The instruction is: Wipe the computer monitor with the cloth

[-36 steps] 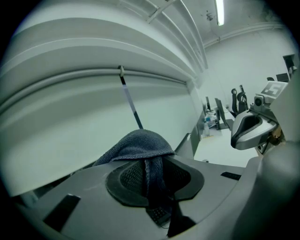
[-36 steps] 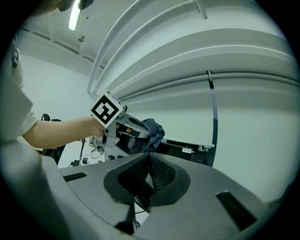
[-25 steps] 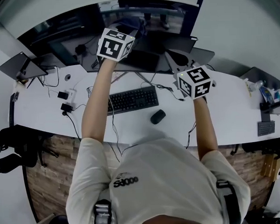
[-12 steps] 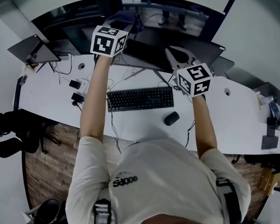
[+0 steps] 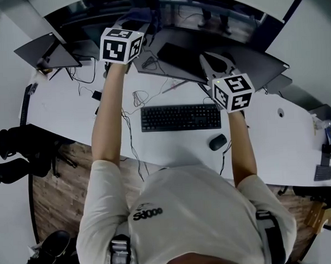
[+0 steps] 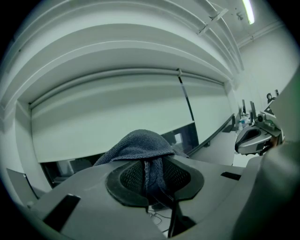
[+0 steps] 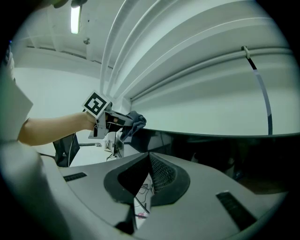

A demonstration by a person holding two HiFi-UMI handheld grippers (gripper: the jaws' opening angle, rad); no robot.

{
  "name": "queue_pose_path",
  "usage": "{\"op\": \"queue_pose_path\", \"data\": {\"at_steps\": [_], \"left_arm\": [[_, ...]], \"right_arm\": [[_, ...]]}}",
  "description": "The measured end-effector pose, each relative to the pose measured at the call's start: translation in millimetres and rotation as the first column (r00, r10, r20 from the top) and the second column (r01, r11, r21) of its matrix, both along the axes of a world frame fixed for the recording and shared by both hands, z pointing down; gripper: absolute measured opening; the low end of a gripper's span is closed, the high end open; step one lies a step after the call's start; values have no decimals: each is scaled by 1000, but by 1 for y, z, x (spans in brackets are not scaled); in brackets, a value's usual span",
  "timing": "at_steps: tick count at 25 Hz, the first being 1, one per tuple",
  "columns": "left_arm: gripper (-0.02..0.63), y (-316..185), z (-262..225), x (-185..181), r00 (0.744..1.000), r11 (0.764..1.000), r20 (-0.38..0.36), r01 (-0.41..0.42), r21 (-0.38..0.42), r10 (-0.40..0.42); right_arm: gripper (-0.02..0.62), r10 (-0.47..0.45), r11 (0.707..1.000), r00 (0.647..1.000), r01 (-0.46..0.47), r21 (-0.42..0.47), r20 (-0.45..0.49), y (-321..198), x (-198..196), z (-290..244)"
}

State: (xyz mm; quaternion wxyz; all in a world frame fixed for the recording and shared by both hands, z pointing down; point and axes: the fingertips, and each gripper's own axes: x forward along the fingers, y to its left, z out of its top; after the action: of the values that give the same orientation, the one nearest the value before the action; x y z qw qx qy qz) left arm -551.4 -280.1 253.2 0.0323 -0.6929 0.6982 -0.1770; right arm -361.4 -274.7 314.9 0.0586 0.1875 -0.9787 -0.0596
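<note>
The left gripper was clamped on a soft, dark blue knitted cloth, which was bunched over its jaws at the top left end of the monitor; whether it touched, I could not tell. The monitor's smooth, glossy dark screen ran lengthwise from there toward the right gripper, whose jaws were together on nothing. The wipe therefore looked to be the left hand's, going rightward.

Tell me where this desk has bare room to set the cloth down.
The widest bare patch is the white desk left of the left forearm, between the laptop and the front edge. Also open are the area right of the mouse and the strip in front of the keyboard. It is crowded where loose cables lie between keyboard and monitor.
</note>
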Motion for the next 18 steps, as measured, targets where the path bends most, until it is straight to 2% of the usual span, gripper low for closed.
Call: {"op": "queue_pose_path", "data": {"at_steps": [8, 14, 18], "left_arm": [[97, 22, -1, -80, 996, 997, -66, 62, 48, -59], [97, 36, 0, -120, 987, 987, -121, 119, 107, -105], [95, 40, 18, -143, 982, 987, -124, 153, 57, -145]], "right_arm": [[0, 5, 1000, 999, -6, -12, -38, -1, -33, 21], [0, 0, 1000, 999, -1, -25, -37, -4, -56, 27], [0, -2, 1000, 999, 1, -29, -51, -4, -66, 34]]}}
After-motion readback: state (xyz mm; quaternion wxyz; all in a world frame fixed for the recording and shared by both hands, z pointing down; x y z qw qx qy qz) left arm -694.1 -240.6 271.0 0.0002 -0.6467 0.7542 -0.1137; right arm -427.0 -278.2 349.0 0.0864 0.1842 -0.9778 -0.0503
